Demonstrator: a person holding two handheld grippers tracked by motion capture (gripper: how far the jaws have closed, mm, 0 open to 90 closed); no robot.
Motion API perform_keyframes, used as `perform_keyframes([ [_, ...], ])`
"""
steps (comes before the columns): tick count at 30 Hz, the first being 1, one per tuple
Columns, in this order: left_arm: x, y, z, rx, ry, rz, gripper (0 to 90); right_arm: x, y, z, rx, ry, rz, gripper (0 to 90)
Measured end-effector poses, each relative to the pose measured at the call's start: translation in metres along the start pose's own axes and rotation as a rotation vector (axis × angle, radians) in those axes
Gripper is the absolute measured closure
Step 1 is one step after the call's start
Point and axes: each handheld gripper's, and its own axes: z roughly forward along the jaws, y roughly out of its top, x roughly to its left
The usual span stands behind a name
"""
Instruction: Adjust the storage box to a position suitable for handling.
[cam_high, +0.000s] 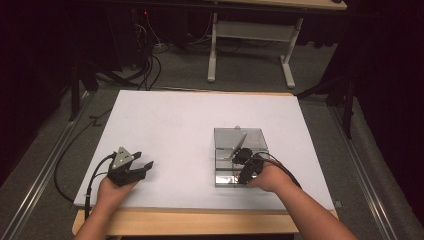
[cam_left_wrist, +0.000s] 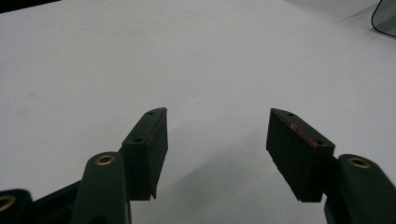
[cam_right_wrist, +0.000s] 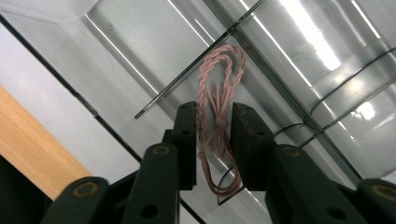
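Fingers (cam_right_wrist: 187, 140) of the right gripper (cam_right_wrist: 212, 140) straddle a pink twisted cord loop (cam_right_wrist: 217, 116) over the clear compartment box (cam_high: 222, 137), slightly parted; cord runs lengthwise between them. Left gripper (cam_left_wrist: 217, 140) spread, well apart from the box.

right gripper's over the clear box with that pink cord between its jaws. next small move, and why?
Probably open the right gripper a little wider and lift clear. The pink twisted cord hangs between its pads over a compartment of the clear divided box, and there seems to be a gap beside it, so it looks nearly released. The left gripper rests open over the white tabletop.
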Motion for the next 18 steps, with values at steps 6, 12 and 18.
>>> perform_keyframes([
  [6,0.000,0.000,0.000,-0.001,0.006,0.001,39.3,0.001,0.001,-0.011,-0.017,-0.010,0.005,68.2],
  [12,0.000,0.000,0.000,0.002,0.003,-0.001,39.3,0.000,0.000,-0.021,-0.040,-0.001,0.030,68.1],
  [18,-0.001,0.000,0.000,0.002,0.008,0.006,39.2,-0.004,-0.004,-0.026,-0.056,0.000,0.026,69.3],
])
